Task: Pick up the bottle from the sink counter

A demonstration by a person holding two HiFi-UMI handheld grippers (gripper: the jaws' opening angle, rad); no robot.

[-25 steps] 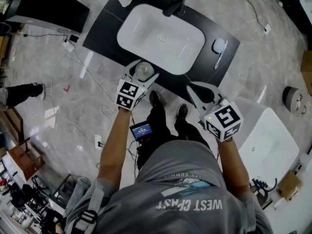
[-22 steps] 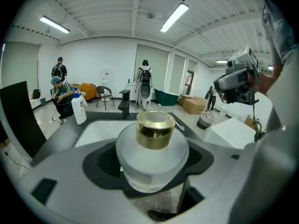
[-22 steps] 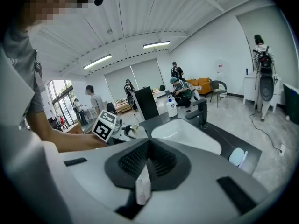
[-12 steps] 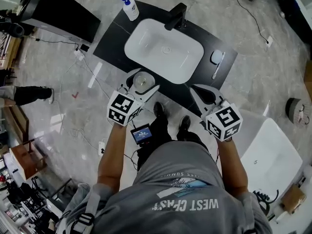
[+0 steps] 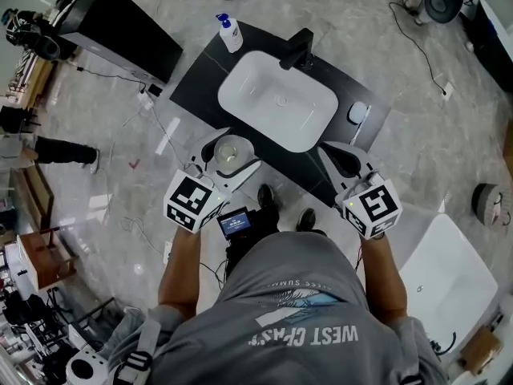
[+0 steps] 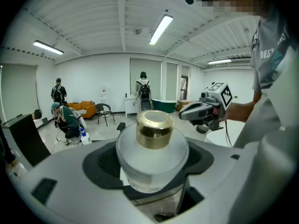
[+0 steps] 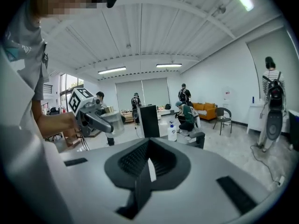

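Observation:
A frosted glass bottle [image 5: 231, 152] with a gold cap [image 6: 154, 129] sits between the jaws of my left gripper [image 5: 228, 148], which is shut on its round body [image 6: 152, 164]. It hangs in the air in front of the black sink counter [image 5: 200, 79], off the surface. My right gripper [image 5: 335, 154] floats near the counter's front right corner, its jaws closed together with nothing in them [image 7: 147, 168]. In the right gripper view the left gripper [image 7: 96, 118] shows at the left, carrying the bottle.
The counter holds a white basin [image 5: 276, 103], a black faucet [image 5: 298, 48], a pump dispenser [image 5: 231, 32] at its far left corner and a small dish [image 5: 358, 112] at the right. A black cabinet [image 5: 120, 26] stands left, a white tub [image 5: 445, 283] right. Cables cross the floor.
The left gripper has risen with the bottle and drawn back from the counter's front edge. The right gripper has lifted a little and rolled.

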